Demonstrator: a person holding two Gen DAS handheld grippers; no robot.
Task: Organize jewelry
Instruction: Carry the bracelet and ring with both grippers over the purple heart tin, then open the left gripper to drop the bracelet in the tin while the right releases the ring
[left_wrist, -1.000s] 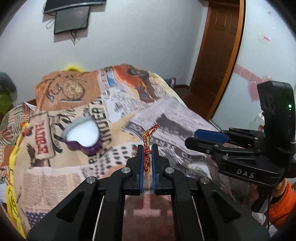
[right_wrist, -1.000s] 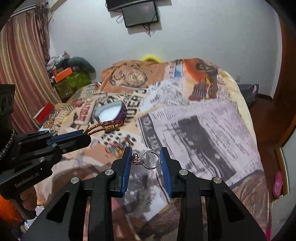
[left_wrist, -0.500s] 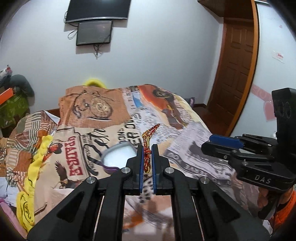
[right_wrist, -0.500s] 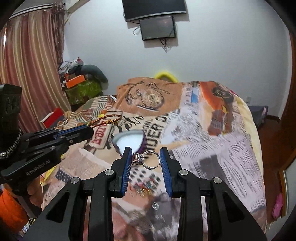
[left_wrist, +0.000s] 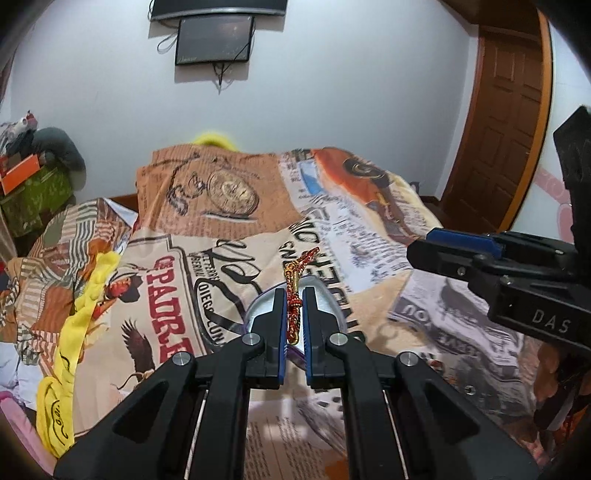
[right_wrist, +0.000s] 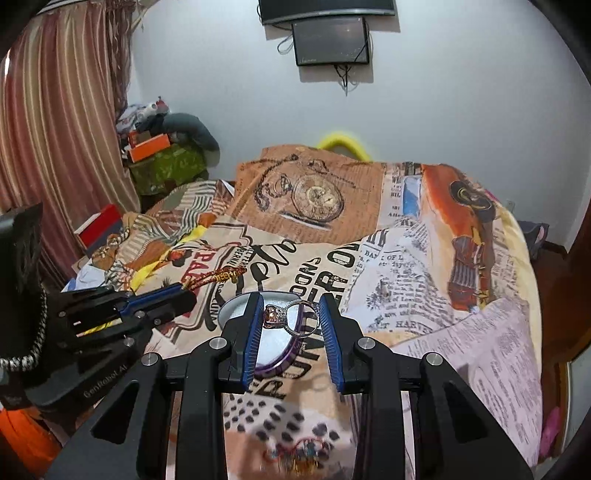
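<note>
My left gripper (left_wrist: 294, 295) is shut on a red and gold cord bracelet (left_wrist: 295, 291), which sticks up past the fingertips. Behind those fingers lies a heart-shaped purple box (left_wrist: 328, 306) with a white inside, resting on the bed. My right gripper (right_wrist: 291, 299) is shut on a silver ring with a pink stone (right_wrist: 290, 317), held crosswise between the blue pads. The same purple box (right_wrist: 240, 312) sits just beyond and under the ring. In the right wrist view the left gripper (right_wrist: 181, 293) comes in from the left with the bracelet (right_wrist: 218, 277).
A printed blanket (right_wrist: 406, 258) covers the bed. A small beaded piece (right_wrist: 295, 452) lies on it near the bottom edge. Yellow cloth (left_wrist: 85, 306) bunches at the left. A wooden door (left_wrist: 506, 129) stands right, and a curtain (right_wrist: 55, 129) and piled boxes (right_wrist: 159, 155) stand left.
Both grippers have swung across the bed toward the heart-shaped box, which now lies right behind their fingertips. The bracelet and the ring stay gripped as before.
</note>
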